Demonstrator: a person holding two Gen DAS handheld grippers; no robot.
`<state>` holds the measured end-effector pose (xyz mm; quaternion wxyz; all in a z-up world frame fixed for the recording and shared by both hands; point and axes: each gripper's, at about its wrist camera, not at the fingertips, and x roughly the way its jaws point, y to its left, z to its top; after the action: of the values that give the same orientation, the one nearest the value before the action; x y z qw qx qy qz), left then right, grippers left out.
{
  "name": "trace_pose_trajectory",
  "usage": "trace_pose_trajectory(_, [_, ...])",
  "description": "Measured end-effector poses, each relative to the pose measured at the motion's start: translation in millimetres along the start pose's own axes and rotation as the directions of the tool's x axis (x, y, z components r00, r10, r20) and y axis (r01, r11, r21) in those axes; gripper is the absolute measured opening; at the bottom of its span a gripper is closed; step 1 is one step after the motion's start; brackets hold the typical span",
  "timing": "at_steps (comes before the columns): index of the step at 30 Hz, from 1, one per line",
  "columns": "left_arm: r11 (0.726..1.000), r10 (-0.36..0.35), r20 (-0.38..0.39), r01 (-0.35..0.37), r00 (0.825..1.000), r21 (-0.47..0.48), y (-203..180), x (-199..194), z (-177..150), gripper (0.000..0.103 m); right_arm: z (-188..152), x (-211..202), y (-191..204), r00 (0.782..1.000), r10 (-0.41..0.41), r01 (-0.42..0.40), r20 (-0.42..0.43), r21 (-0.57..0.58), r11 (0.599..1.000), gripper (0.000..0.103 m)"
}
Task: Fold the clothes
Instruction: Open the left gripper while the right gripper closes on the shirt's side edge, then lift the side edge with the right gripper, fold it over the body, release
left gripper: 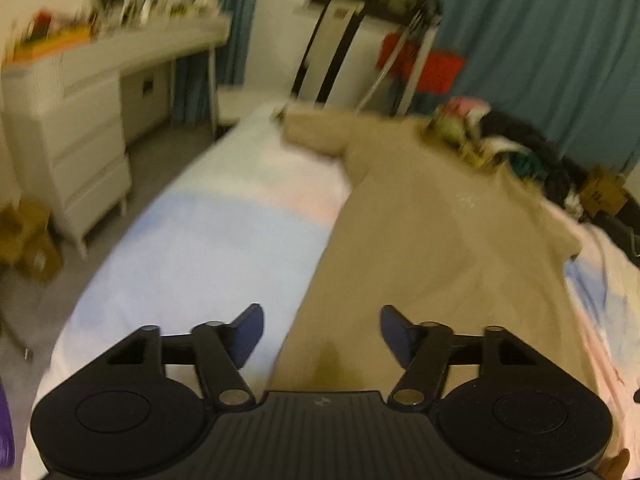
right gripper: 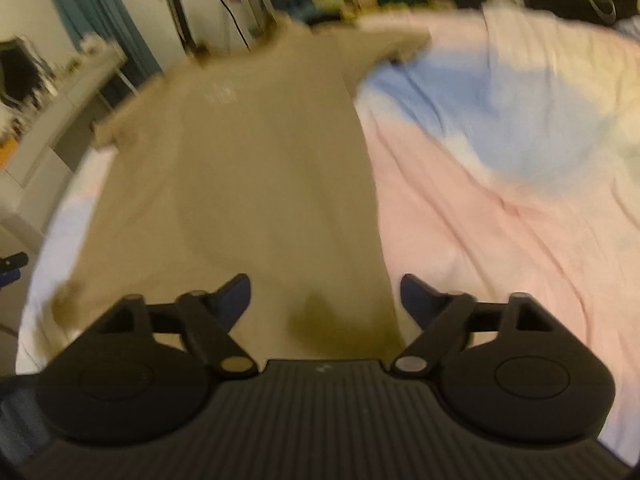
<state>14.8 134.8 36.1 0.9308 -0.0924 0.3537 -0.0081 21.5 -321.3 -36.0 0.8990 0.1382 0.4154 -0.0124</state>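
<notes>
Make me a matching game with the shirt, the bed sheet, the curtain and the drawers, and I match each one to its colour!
Things:
1. T-shirt
2. Bed sheet
3. Curtain
4. Chest of drawers

Colours:
A. white
B. tan
C. teal blue
D. pastel pink and blue

Pairs: 1-B, 2-D, 3-C, 4-A

Bonus: both claws, left and right, are open above the shirt's bottom end.

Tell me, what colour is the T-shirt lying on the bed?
The T-shirt is plain beige or tan, with a faint pale chest print; the right wrist view shows it best.
</notes>
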Motion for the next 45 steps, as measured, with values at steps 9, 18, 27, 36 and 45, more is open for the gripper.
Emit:
trace_pose_trajectory(9, [0.990, -0.118, 0.193, 0.100, 0.974, 0.102, -113, 10, 20, 0.097, 50, 52, -6, 0.921, 0.045, -0.128, 0.386, 0.193, 0.973, 0.083])
trace_pose_trajectory(18, [0.981, -0.165, 0.166, 0.145, 0.972, 0.127, -157, 123, -12, 0.099, 102, 181, -68, 0.891, 0.063, -0.276, 0.450, 0.426, 0.861, 0.084])
trace_pose_trajectory(27, [0.983, -0.155, 0.079, 0.145, 0.985, 0.113, -133, 205, -20, 0.098, 152, 310, -114, 0.855, 0.080, -0.348, 0.512, 0.452, 0.821, 0.085])
trace_pose_trajectory(36, [0.991, -0.128, 0.153, 0.123, 0.980, 0.046, -124, 239, -14, 0.098, 219, 367, -134, 0.830, 0.000, -0.327, 0.558, 0.486, 0.810, 0.021])
trace_pose_trajectory(45, [0.990, -0.120, 0.157, 0.108, 0.980, 0.086, -128, 223, -7, 0.097, 268, 308, -82, 0.846, -0.137, 0.000, 0.515, 0.257, 0.966, 0.006])
